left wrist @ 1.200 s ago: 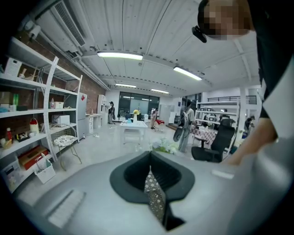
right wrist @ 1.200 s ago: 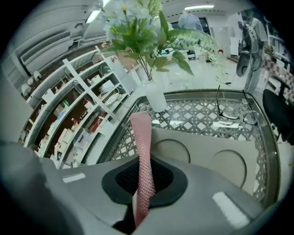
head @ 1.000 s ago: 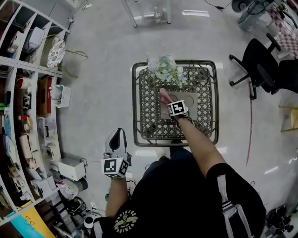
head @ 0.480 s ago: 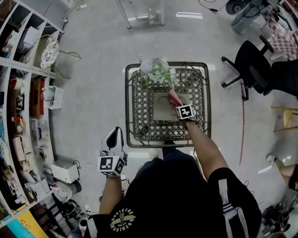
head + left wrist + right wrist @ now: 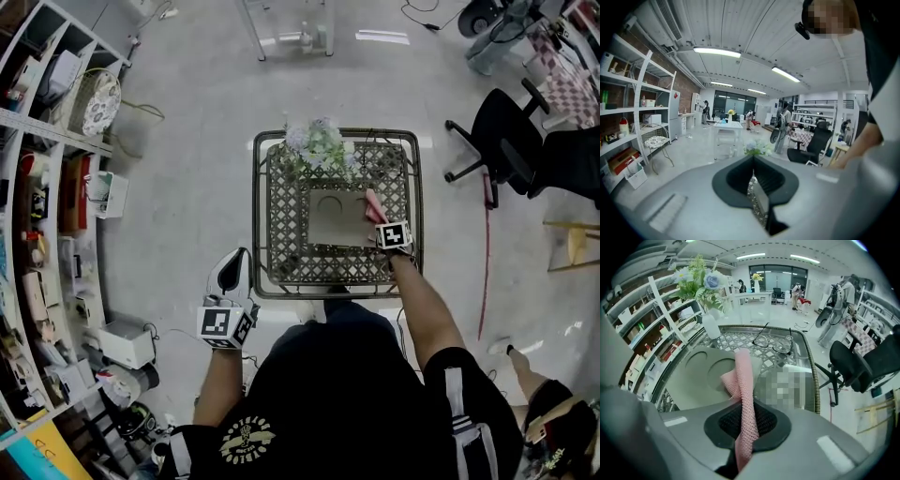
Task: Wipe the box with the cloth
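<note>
The box (image 5: pixel 328 220), a flat grey-brown tray with round hollows, lies at the middle of the lattice table (image 5: pixel 255 225), with bare lattice showing between its edges and the table's dark rim on every side. The pink cloth (image 5: pixel 374 202) is at the box's right edge, the side nearer the table's right rim. The right gripper (image 5: pixel 380 217) is clamped on it; in the right gripper view the jaws pinch the cloth (image 5: pixel 743 376) and its free end folds over onto the box (image 5: pixel 693 376). A vase of pale flowers (image 5: pixel 317 145) stands at the table's far edge, just beyond the box, and a pair of glasses (image 5: pixel 771 343) lies toward the table's far right corner.

The left gripper (image 5: pixel 230 272) hangs off the table's near left corner, over the floor, well apart from the box. Its jaws are pressed together with nothing between them.

The grey floor (image 5: pixel 187 112) is open left of the table and beyond it. Storage shelves (image 5: pixel 47 187) line the room well to the table's left, and a black office chair (image 5: pixel 506 141) stands to its right, apart from the rim. The person stands against the table's near edge.
</note>
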